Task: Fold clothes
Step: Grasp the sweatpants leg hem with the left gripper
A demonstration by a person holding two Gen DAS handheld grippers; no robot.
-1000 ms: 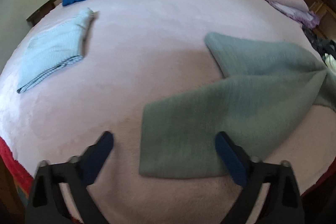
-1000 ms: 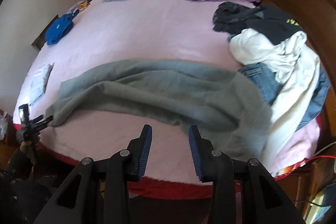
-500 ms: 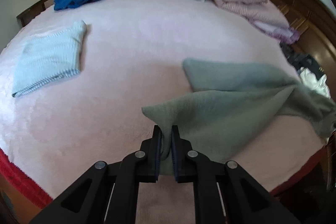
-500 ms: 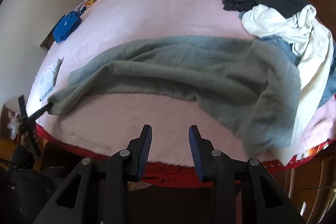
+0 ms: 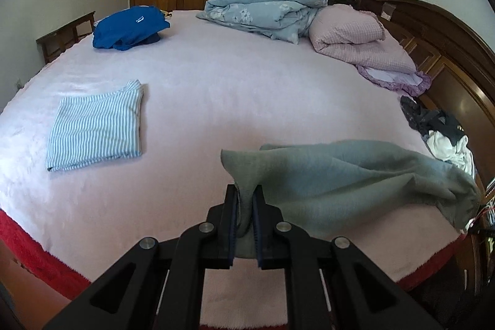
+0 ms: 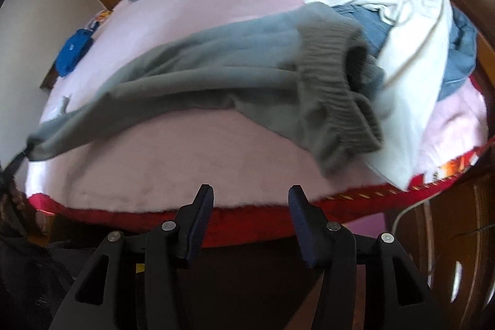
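Grey sweater point(image 6: 216, 64) lies stretched across the near edge of the pink bed point(image 5: 247, 88), ribbed hem bunched and gaping at one end. Your left tongs point(image 5: 245, 206) pinch its other end; your right tongs point(image 6: 250, 200) hang parted, gripping nothing.

Both my grippers, left point(image 5: 245, 200) and right point(image 6: 250, 200), are matte black plastic frames with triangular cutouts, silver round screws, and dark blue finger pads point(image 6: 202, 215).

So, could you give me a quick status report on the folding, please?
Left gripper shut on grey sweater corner. Right gripper open, off the bed edge. Unsorted clothes pile touching sweater's ribbed end.
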